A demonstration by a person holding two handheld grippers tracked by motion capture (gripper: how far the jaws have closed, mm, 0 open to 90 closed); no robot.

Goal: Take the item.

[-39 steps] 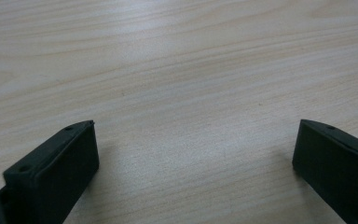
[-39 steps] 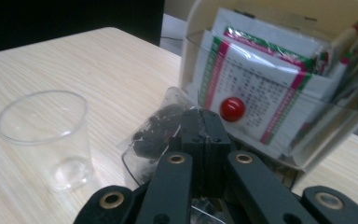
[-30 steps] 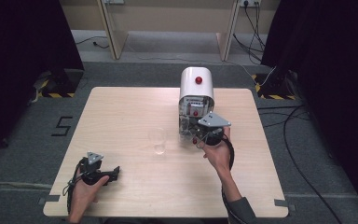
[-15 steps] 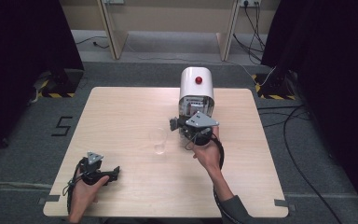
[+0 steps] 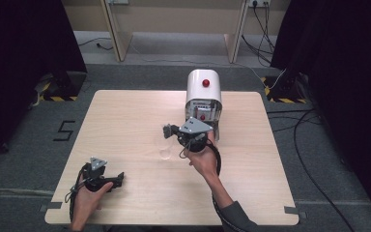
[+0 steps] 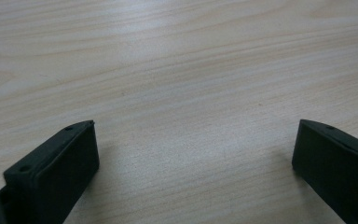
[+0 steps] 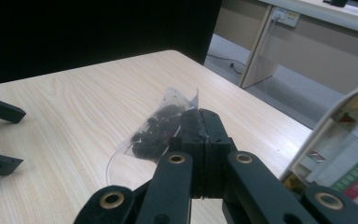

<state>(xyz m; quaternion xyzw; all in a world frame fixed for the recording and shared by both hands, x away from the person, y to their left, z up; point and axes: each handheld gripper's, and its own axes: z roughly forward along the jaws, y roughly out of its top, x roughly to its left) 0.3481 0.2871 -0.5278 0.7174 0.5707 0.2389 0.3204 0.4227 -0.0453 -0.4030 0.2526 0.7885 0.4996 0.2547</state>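
Observation:
My right gripper [image 5: 170, 131] is shut on a small clear bag [image 7: 156, 129] of dark bits and holds it above the table, just left of the white machine [image 5: 203, 89] with the red button. In the right gripper view the shut gripper [image 7: 200, 117] pinches the bag's top edge. Below the bag stands a clear glass [image 5: 165, 153]; its thin rim [image 7: 113, 164] shows under the bag. My left gripper [image 5: 119, 178] lies on the table at the near left. It stands open [image 6: 193, 149], with bare wood between its jaws.
The wooden table [image 5: 125, 121] has free room on its left half and near edge. The machine's front panel [image 7: 349, 163] stands close on the right of the right gripper. Cables [image 5: 304, 140] run across the floor to the right of the table.
My right gripper has moved left, away from the machine's front, with the bag in it, and now hangs over the glass. The left gripper has not moved.

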